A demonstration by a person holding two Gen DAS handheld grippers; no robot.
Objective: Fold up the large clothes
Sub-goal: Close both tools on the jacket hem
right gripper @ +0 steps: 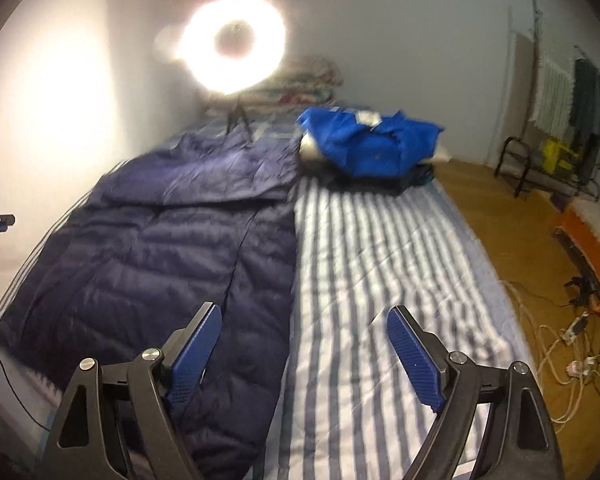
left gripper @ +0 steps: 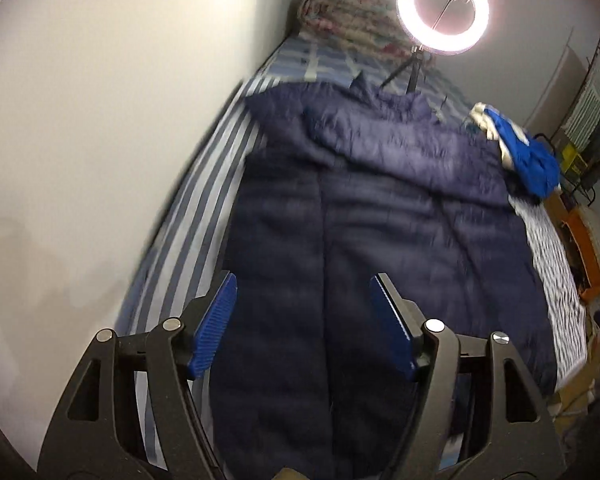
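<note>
No legible text, seemingly

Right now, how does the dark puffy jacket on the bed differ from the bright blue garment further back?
The navy quilted jacket is spread out flat along the bed; the bright blue garment sits bunched on top of a small pile. The navy jacket covers much more of the striped bedsheet than the blue garment does. The navy jacket is dark and puffy; the blue garment looks smooth. Both lie on the bed, untouched by either gripper.

left gripper (left gripper: 303, 286): jaws apart, empty, angled down | right gripper (right gripper: 305, 318): jaws wide, empty, angled down
</note>
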